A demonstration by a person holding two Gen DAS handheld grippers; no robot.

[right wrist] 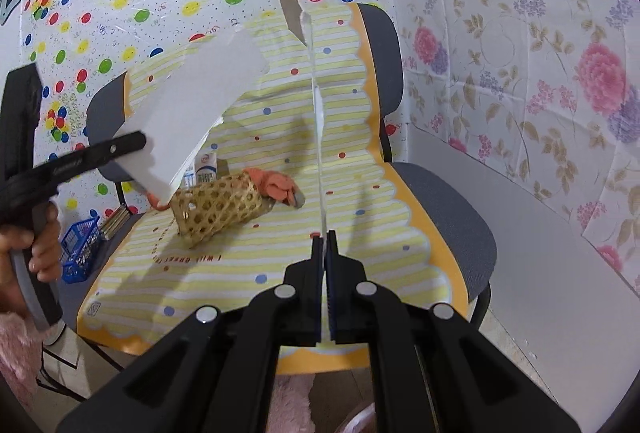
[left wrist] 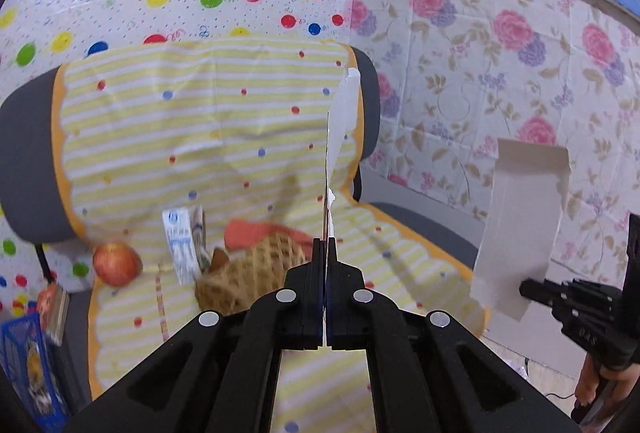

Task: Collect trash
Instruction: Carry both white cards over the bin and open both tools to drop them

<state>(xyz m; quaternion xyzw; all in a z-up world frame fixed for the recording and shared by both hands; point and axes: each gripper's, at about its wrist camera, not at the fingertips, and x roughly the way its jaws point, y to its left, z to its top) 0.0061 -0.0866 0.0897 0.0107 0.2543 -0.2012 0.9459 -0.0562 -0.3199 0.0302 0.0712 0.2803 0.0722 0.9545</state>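
My left gripper [left wrist: 325,241] is shut on a torn white paper piece [left wrist: 340,121], seen edge-on above the chair; the same piece shows flat in the right wrist view [right wrist: 188,113]. My right gripper [right wrist: 324,235] is shut on a second white paper piece [right wrist: 318,113], edge-on; it shows flat at the right of the left wrist view [left wrist: 520,225]. A woven basket [right wrist: 218,207] lies on its side on the chair seat, also in the left wrist view [left wrist: 248,273]. Both grippers hover above and in front of it.
The chair [right wrist: 440,201] carries a yellow striped cloth [left wrist: 200,137]. On it lie a small milk carton [left wrist: 182,241], an apple [left wrist: 116,263] and an orange cloth [right wrist: 274,183]. A blue crate [right wrist: 78,247] stands at the left. Papered walls [left wrist: 480,73] stand behind and to the right.
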